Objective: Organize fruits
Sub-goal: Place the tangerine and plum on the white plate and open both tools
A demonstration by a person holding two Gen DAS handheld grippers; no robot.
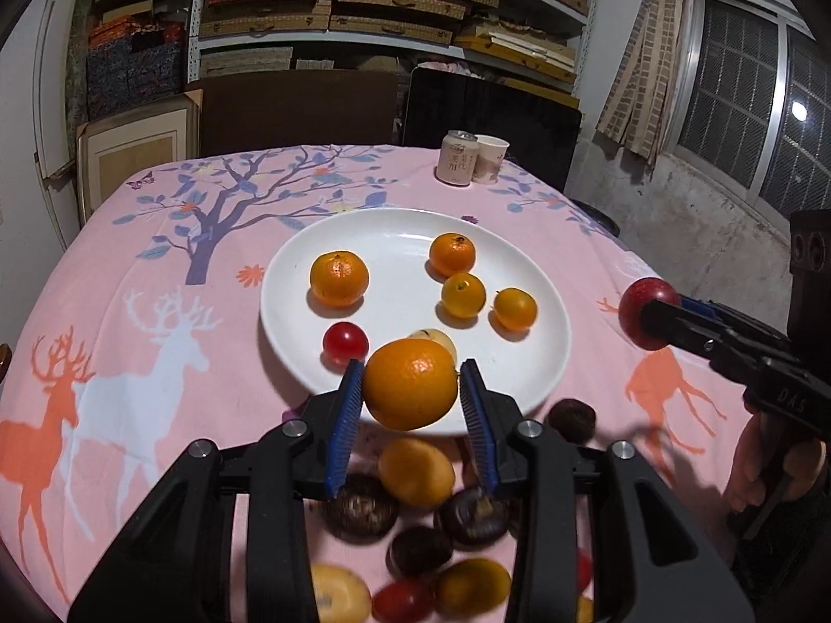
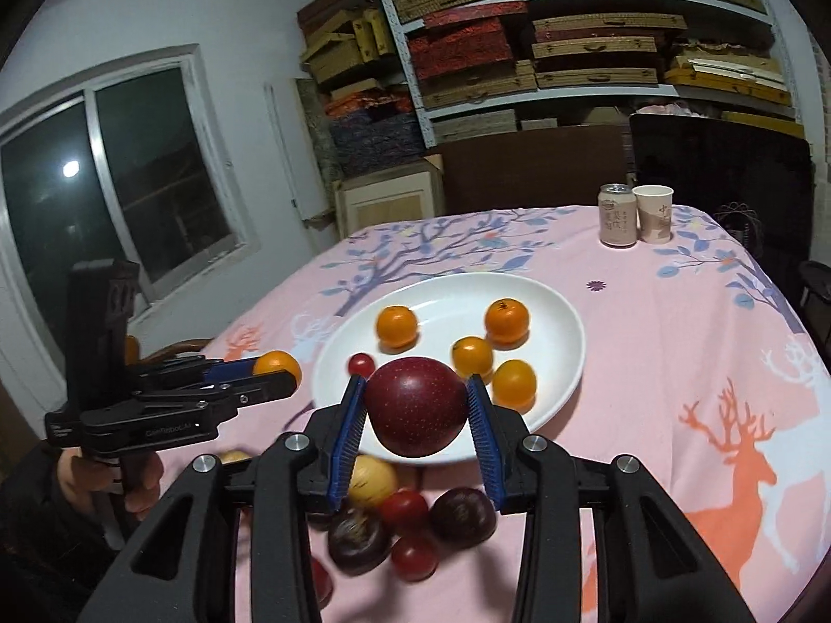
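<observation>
An orange point(image 1: 410, 384) is gripped between the blue pads of the left gripper point(image 1: 411, 389), clenched on its two sides and held in the air above the near rim of the white plate point(image 1: 394, 228). Just left of the left pad a red cherry tomato point(image 1: 345, 343) is seen on the plate's edge; further beyond the tips a mandarin point(image 1: 338, 279) lies to the left, and three small orange fruits point(image 1: 462, 294) lie to the right. Partly hidden behind the held orange, a pale yellow fruit point(image 1: 436, 337) can be made out. Beneath the fingers, on the pink deer-print tablecloth point(image 1: 156, 342), a blurred heap of loose fruit point(image 1: 415, 529) is spread: dark brown rounds, yellow ones and red tomatoes.

To the right, a dark red apple point(image 2: 415, 405) is clamped between the pads of the right gripper point(image 2: 418, 410), likewise raised over the plate's near rim. The handle is seen wrapped by a hand point(image 1: 753, 467) at the edge of the left wrist view. Far beyond both sets of tips, a drink can point(image 2: 617, 215) and a paper cup point(image 2: 653, 214) are stood side by side near the table's back edge.
</observation>
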